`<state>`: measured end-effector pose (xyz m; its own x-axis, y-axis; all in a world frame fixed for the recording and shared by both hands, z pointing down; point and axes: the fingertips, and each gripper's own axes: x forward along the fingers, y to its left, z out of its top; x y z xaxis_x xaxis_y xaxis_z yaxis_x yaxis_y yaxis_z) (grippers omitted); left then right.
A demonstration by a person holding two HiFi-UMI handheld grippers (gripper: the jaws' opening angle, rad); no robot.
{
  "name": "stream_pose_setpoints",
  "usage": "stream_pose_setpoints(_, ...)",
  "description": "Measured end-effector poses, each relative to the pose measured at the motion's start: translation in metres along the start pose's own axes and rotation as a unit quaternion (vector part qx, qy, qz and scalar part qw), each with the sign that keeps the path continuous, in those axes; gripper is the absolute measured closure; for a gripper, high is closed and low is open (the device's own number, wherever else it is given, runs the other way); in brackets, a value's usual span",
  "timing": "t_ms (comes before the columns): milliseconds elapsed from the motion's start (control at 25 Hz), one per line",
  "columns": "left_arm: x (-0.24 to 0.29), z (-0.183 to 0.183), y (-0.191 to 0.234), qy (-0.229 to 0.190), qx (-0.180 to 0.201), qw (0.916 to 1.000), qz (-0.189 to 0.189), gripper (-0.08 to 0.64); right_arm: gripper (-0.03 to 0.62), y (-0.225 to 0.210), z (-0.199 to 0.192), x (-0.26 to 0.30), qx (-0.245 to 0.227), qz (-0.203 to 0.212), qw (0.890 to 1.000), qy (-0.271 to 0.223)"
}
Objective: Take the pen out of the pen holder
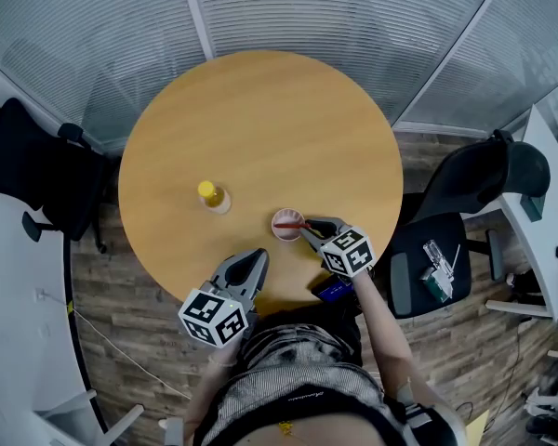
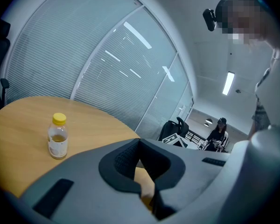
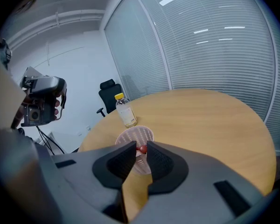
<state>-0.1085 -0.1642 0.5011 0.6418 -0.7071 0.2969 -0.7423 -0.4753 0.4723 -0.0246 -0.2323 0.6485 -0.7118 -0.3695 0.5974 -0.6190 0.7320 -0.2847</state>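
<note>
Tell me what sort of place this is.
Probably an office meeting room: a round wooden table, glass partition walls lined with slatted blinds, and black swivel office chairs beside it.

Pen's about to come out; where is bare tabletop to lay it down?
Bare: the far half of the table, beyond the bottle and pen holder, plus its right side. Crowded: the near edge, with the right gripper on the pen and the left gripper.

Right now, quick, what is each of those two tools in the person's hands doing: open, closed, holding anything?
Left tool: closed, nothing in it.
Right tool: closed on the red pen standing in the pen holder.
</note>
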Motion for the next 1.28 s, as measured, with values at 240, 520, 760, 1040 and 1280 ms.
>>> stream_pose_setpoints(240, 0.003, -0.003, -0.005, 0.003, -0.002, 1.0, -0.006, 0.557, 0.514, 0.0, 0.001, -0.004, -0.026, -0.015, 1.0, 0.006)
stream_pose_setpoints(520, -0.002, -0.003, -0.002, 0.002, 0.0, 1.0, -0.005, 0.557, 0.515, 0.006, 0.011, -0.014, -0.06, -0.032, 0.998, 0.007)
stream_pose_setpoints(760, 0.0, -0.006, -0.002, 0.004, -0.001, 1.0, -0.005, 0.557, 0.515, 0.011, 0.026, -0.032, -0.08, -0.059, 0.995, 0.006)
stream_pose_setpoints(1040, 0.0, -0.008, -0.004, 0.006, -0.001, 0.9999, -0.01, 0.557, 0.515, 0.024, 0.044, -0.054, -0.094, -0.065, 0.993, -0.006)
stream_pose_setpoints(1280, -0.001, -0.009, -0.002, 0.004, -0.004, 0.9999, -0.011, 0.557, 0.515, 0.036, 0.057, -0.076, -0.094, -0.063, 0.993, -0.021)
